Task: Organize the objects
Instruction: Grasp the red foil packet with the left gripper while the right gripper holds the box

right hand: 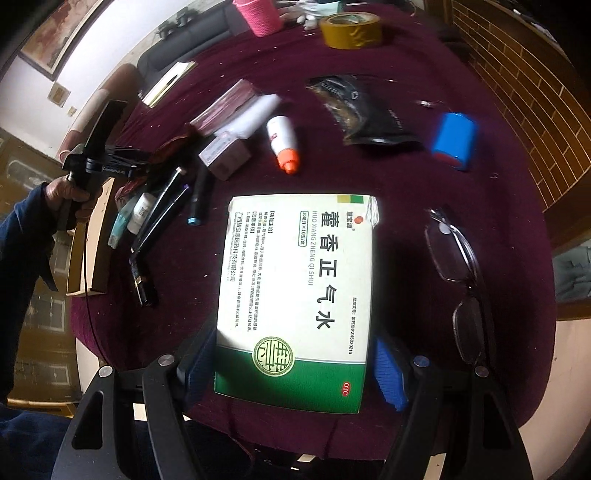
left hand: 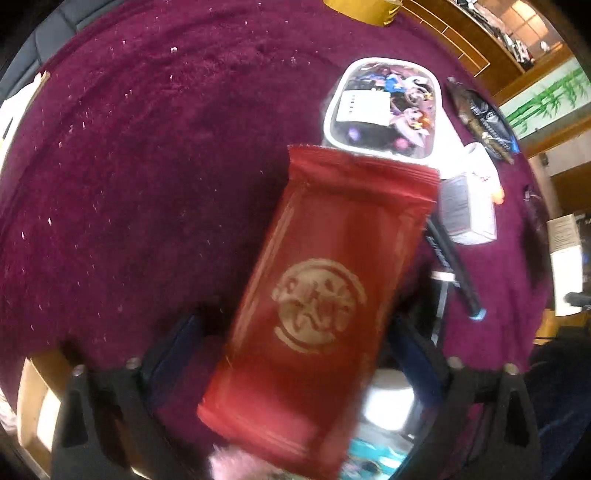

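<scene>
**Entry: red packet and medicine box, both in hand above the table**

- Red packet (left hand: 321, 306): a flat foil pouch with a gold round emblem, lying lengthwise between the fingers of the left gripper (left hand: 295, 354). It is blurred, and its sides hide the pads. The fingers stand wide on either side; whether they press it or merely flank it, I cannot tell.
- Medicine box (right hand: 299, 295): white and green carton, torn at one top corner, held lengthwise in the right gripper (right hand: 295, 354). The blue pad (right hand: 388, 373) sits beside its right edge and the left finger against its left edge. The carton appears to hang clear above the cloth, so this reads as a firm clasp.
- Table (left hand: 147, 166): covered in dark red cloth.
- Sorted cluster, in the left view: a printed tin (left hand: 384, 107), a small white carton (left hand: 469, 206) and a dark pen (left hand: 454, 273), close together.
- Loose items, in the right view: eyeglasses (right hand: 458, 273), a blue cylinder (right hand: 454, 140), a tape roll (right hand: 351, 29).

Handling note, as a judgement: lower the packet flat beside the cluster before releasing it, since a thin pouch slides easily. Keep the carton level and set it well apart from the eyeglasses.
</scene>
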Tool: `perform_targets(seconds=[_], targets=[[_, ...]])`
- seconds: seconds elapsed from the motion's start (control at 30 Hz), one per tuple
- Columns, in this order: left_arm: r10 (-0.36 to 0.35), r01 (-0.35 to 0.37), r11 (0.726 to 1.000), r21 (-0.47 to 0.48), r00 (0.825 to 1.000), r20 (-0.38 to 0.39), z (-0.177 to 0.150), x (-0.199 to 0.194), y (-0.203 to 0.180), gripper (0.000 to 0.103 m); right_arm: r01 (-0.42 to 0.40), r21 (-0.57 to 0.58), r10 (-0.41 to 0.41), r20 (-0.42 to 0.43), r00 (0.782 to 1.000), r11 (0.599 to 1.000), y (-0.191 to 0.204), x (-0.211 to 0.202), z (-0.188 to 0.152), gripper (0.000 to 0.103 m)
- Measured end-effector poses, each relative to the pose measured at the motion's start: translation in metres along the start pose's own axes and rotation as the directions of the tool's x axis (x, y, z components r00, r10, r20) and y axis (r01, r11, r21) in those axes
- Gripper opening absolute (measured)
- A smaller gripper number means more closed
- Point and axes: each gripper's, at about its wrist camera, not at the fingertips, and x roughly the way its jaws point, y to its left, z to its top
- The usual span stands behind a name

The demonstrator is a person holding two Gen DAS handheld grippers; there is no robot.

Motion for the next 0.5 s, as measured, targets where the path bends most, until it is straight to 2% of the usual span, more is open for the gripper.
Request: perform_targets(seconds=[0.07, 0.1, 0.2, 0.27, 0.37, 0.5], targets=[[0.022, -0.023, 1.0, 0.011, 0.998, 0.051, 0.0, -0.005, -0.009, 0.061, 0.001, 0.007, -0.001, 0.001, 1.0, 1.0, -0.002, 0.0, 0.002, 0.079], [0.043, -0.043, 0.999, 0.001, 0.997, 0.071, 0.0, -0.007, -0.014, 0.057, -0.003, 0.007, 0.003, 0.0, 1.0, 1.0, -0.002, 0.0, 0.004, 0.079], [0.096, -0.092, 0.995, -0.038, 0.989, 0.111, -0.008, -0.008, -0.027, 0.052, -0.016, -0.014, 0.016, 0.002, 1.0, 1.0, 0.0, 0.001, 0.01, 0.079], [0.093, -0.081, 0.993, -0.084, 0.984, 0.152, -0.017, -0.012, -0.034, 0.052, -0.03, -0.036, 0.03, -0.004, 1.0, 0.999, 0.004, 0.004, 0.016, 0.079], [0.082, -0.035, 0.98, -0.196, 0.968, 0.237, -0.039, -0.027, -0.043, 0.051, -0.058, -0.066, 0.057, -0.022, 0.998, 0.996, 0.01, 0.011, 0.024, 0.079], [0.131, -0.015, 0.944, -0.331, 0.934, 0.332, -0.073, -0.057, -0.051, 0.052, -0.111, -0.123, 0.105, -0.051, 0.993, 0.986, 0.021, 0.02, 0.036, 0.079]])
